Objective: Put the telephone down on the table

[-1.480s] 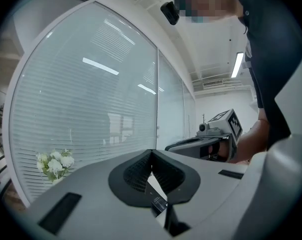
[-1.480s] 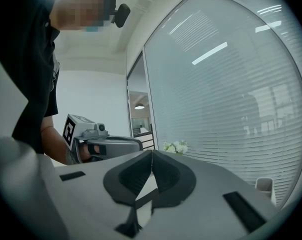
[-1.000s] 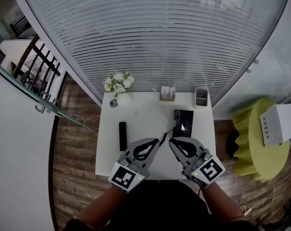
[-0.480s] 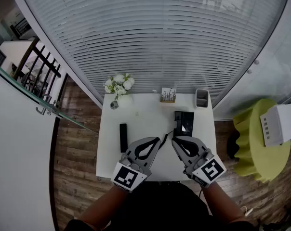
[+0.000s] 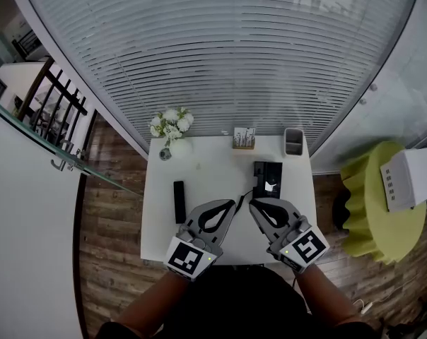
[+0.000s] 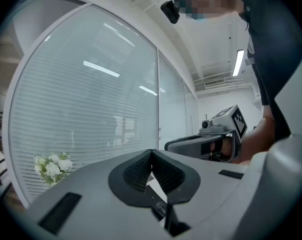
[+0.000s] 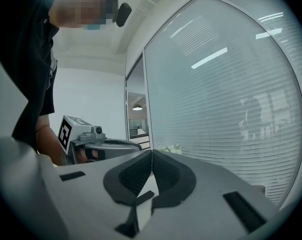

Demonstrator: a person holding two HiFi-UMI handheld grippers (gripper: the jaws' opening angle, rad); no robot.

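Observation:
The black telephone base point(image 5: 268, 181) lies on the white table point(image 5: 206, 168), right of centre, with a thin cord point(image 5: 243, 194) running from it toward me. A black bar-shaped handset point(image 5: 179, 200) lies flat on the table's left side. My left gripper point(image 5: 232, 205) and right gripper point(image 5: 252, 205) hover side by side over the table's near edge, tips pointing at each other. Both are shut and hold nothing. In the left gripper view the jaws point(image 6: 151, 153) meet with the right gripper point(image 6: 206, 144) beyond. In the right gripper view the jaws point(image 7: 151, 153) meet too.
A vase of white flowers point(image 5: 171, 126) stands at the table's back left, with a small card holder point(image 5: 244, 138) and a grey cup point(image 5: 294, 142) along the back edge. A yellow-green round table point(image 5: 376, 203) with a white box point(image 5: 410, 179) stands at the right. Glass walls with blinds lie behind.

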